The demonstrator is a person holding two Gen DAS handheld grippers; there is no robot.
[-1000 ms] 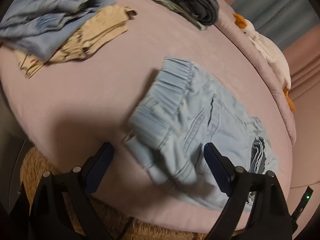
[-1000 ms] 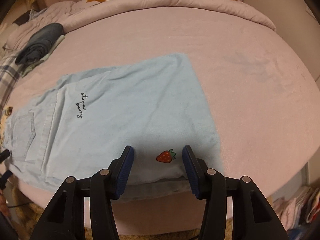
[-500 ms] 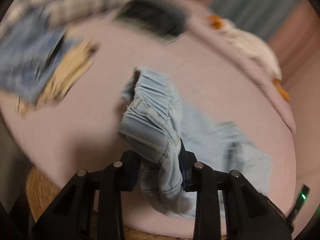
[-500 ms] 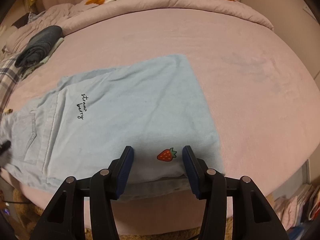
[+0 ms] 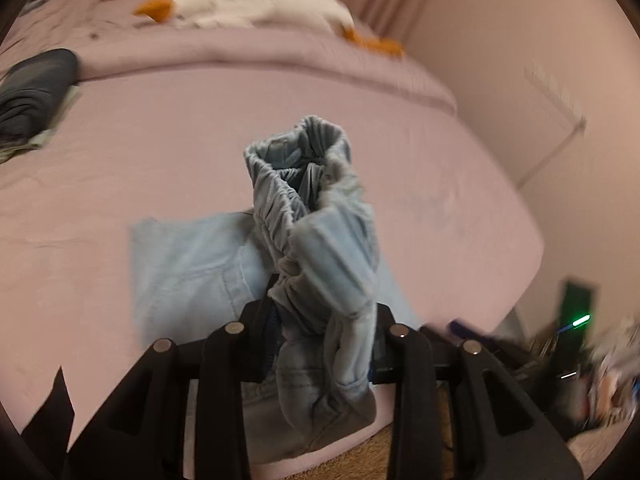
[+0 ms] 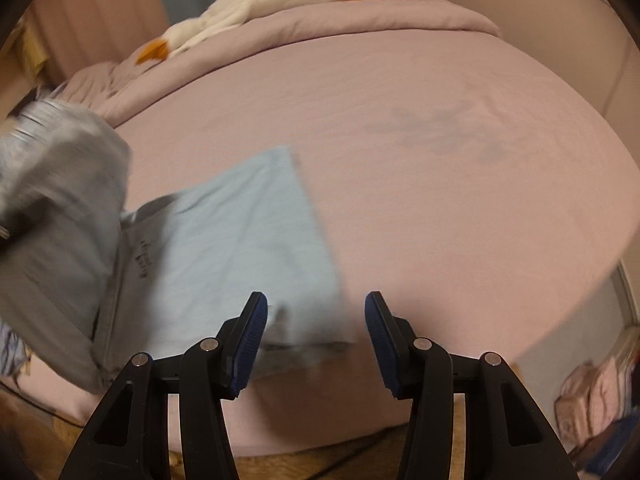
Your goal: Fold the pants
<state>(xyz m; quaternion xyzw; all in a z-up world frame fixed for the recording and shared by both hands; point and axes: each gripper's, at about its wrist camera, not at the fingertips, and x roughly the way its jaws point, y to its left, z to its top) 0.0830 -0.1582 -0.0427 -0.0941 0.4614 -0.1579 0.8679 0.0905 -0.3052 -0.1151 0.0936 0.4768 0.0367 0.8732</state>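
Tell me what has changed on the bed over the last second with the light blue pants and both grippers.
The left gripper closed on the elastic waistband end of the light blue denim pants, lifted it and is swinging it over toward the leg end. The right gripper opened wider and slid off to the side of the strawberry hem. Unchanged: the pant legs lie flat on the pink bed, and the white goose plush hasn't moved.

A bed (image 6: pixel 400 128) under a mauve sheet fills the room, a rumpled duvet (image 6: pixel 360 16) along its far edge, pinkish walls (image 5: pixel 500 60) behind, dim warm light.
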